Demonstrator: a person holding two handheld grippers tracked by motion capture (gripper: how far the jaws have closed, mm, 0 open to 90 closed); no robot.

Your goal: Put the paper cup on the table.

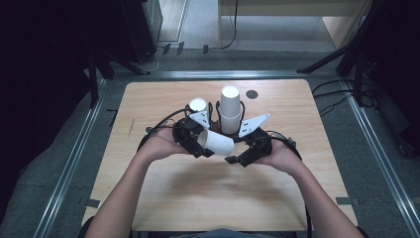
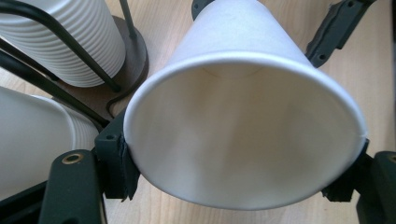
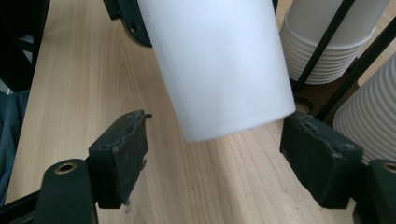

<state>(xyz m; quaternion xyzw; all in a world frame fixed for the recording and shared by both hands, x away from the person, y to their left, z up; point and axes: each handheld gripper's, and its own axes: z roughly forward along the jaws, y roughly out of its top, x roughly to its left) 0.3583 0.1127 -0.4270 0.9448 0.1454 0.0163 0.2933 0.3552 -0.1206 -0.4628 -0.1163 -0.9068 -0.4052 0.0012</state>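
- Nearest the person, 2 forearms come in from the bottom of the high view over the bare front of the wooden table (image 1: 208, 193), and each hand holds 1 gripper.
- The left gripper (image 1: 202, 145) is clamped on 1 loose paper cup (image 1: 217, 142). In the left gripper view its 2 black pads press on opposite sides of the cup just below the rim (image 2: 243, 60), with the jaws set wide to take it.
- The cup is held on its side above the table, mouth toward the left gripper and closed base (image 3: 233, 128) toward the right one.
- The right gripper (image 1: 241, 157) is open and holds nothing. In the right gripper view the cup's base sits between its 2 spread pads (image 3: 122, 154), not touching the left one; at the right one I cannot tell.
- Farther back stands 1 black wire cup holder (image 1: 216, 115) with 2 stacks of cups: a tall one (image 1: 230, 109) and a shorter one (image 1: 198, 104).
- Beyond that, 1 dark round spot (image 1: 252, 94) sits near the table's far edge.
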